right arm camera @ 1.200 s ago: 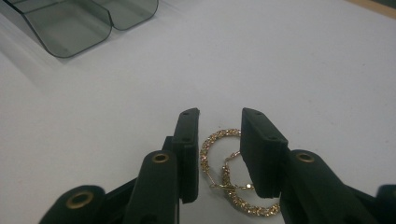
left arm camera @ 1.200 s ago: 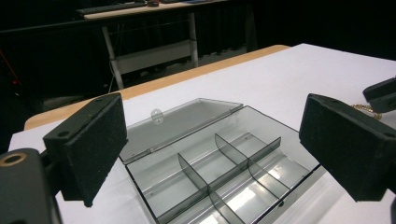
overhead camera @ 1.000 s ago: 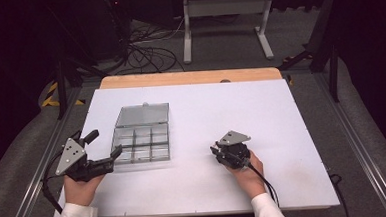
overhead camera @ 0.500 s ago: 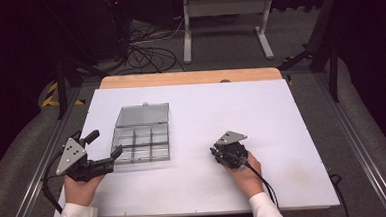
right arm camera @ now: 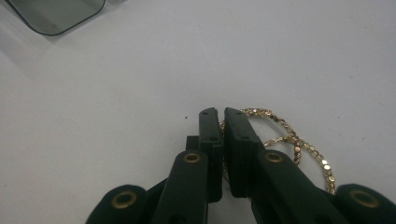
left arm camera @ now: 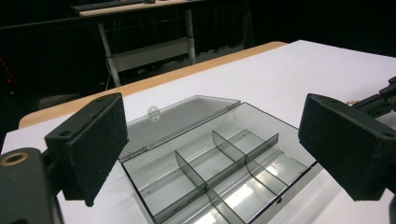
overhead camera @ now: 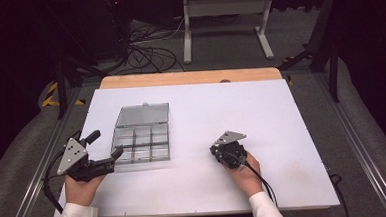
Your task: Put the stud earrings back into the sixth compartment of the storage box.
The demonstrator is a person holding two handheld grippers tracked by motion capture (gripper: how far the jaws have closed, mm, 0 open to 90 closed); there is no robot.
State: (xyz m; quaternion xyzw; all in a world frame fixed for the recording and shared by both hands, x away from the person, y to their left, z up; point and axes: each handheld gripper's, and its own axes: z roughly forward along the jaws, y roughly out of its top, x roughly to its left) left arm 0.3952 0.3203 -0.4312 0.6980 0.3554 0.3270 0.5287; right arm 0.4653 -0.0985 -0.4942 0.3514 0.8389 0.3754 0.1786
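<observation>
My overhead camera looks forward and down across the table; both gripper cameras sit close to its surface, the left sharing the compartment box with it.

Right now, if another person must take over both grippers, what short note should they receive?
Right gripper: jaws have just been closing and are now shut on the gold chain, which lies on the white table; not lifted yet.
Left gripper: open and holding nothing, resting beside the left edge of the box.
Box: clear plastic, six compartments, all appear to hold nothing; lid folded back flat on the table.
Done: lid open, chain gripped.
Left, probably: lift the chain, place it in a compartment, perhaps close the lid.
</observation>
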